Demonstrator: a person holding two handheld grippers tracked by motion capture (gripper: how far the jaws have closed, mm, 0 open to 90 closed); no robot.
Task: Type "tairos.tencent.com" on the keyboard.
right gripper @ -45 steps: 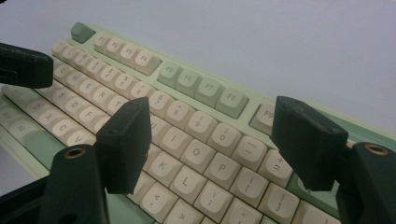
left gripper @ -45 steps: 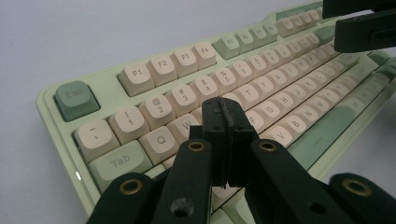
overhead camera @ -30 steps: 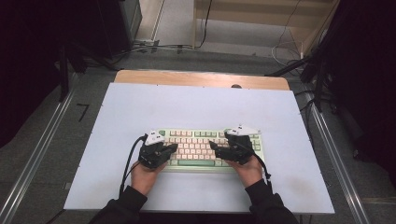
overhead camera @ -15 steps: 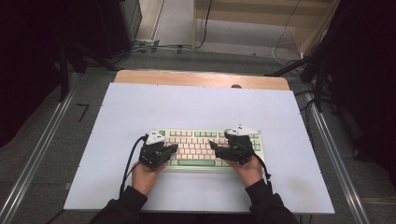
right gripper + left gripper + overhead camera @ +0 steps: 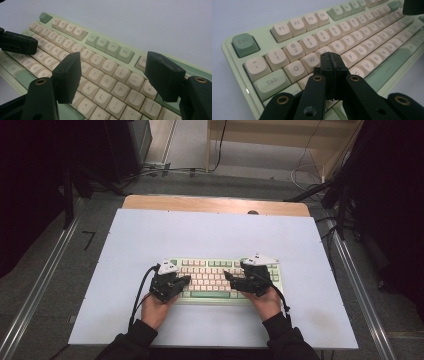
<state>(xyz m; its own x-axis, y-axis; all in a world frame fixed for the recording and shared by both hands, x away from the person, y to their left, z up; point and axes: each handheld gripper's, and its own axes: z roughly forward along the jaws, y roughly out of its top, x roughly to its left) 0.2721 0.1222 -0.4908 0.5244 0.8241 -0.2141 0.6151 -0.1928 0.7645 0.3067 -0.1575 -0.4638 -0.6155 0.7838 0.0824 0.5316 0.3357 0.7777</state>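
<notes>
A pale blue-white table top (image 5: 215, 235) sits on grey floor (image 5: 45, 285), metal rails (image 5: 40, 285) at 3 and 9 o'clock; wooden furniture (image 5: 280, 132) at 12 (cables (image 5: 165, 170) trailing nearby).

This looks to me like a lab or test room set up for recording, not a home. My worktop (image 5: 210, 235) is covered with a plain pale sheet over a wooden board, whose bare edge (image 5: 215, 204) shows at the far side. Metal rails (image 5: 40, 290) run along the grey floor (image 5: 55, 265) on both sides. Loose cables (image 5: 165, 170) trail across the floor beyond, near dark equipment stands (image 5: 70, 185) and light wooden furniture (image 5: 280, 135). The edges of the room are dark.
</notes>
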